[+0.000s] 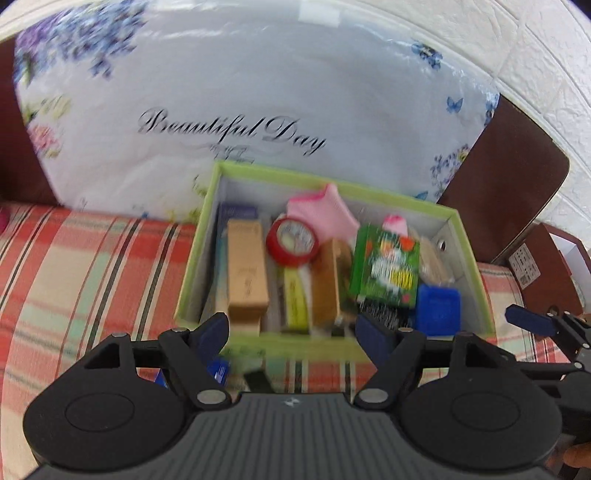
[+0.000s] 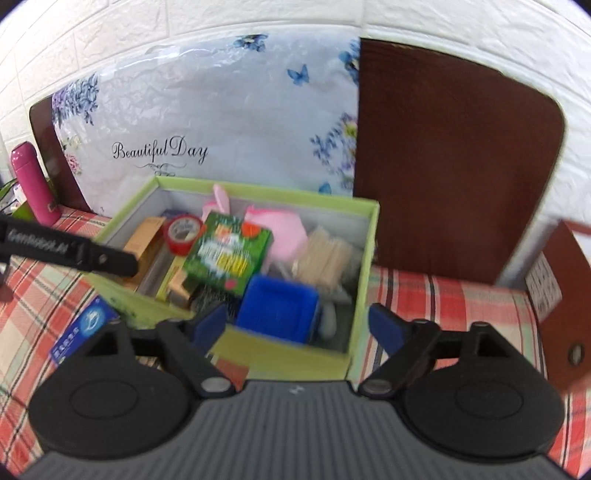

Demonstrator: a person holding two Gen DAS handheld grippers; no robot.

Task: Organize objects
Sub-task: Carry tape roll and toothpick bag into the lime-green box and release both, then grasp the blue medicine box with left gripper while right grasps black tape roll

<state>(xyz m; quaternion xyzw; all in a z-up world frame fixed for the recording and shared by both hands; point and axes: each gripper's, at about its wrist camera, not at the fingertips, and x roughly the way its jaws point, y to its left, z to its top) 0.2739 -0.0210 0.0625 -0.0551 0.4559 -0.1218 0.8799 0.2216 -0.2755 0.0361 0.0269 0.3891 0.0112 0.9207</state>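
A light green open box [image 1: 200, 229] sits on the plaid bedcover and holds a tan carton [image 1: 246, 275], a red tape roll [image 1: 293, 242], pink socks [image 1: 325, 214], a green snack packet [image 1: 386, 267] and a blue case [image 1: 439, 305]. My left gripper [image 1: 293, 330] is open just before the box's near wall, nothing between its fingers. My right gripper [image 2: 297, 323] is open over the box's [image 2: 365, 280] near right corner, above the blue case [image 2: 279, 308], apart from it. A flat blue packet [image 2: 83, 330] lies on the cover beside the box.
A plastic-wrapped floral pillow [image 1: 258, 92] leans on the brown headboard [image 2: 454, 166] behind the box. A pink flask [image 2: 31, 181] stands at far left. A brown box [image 2: 561, 295] is at the right. White brick wall [image 2: 184, 22] lies beyond.
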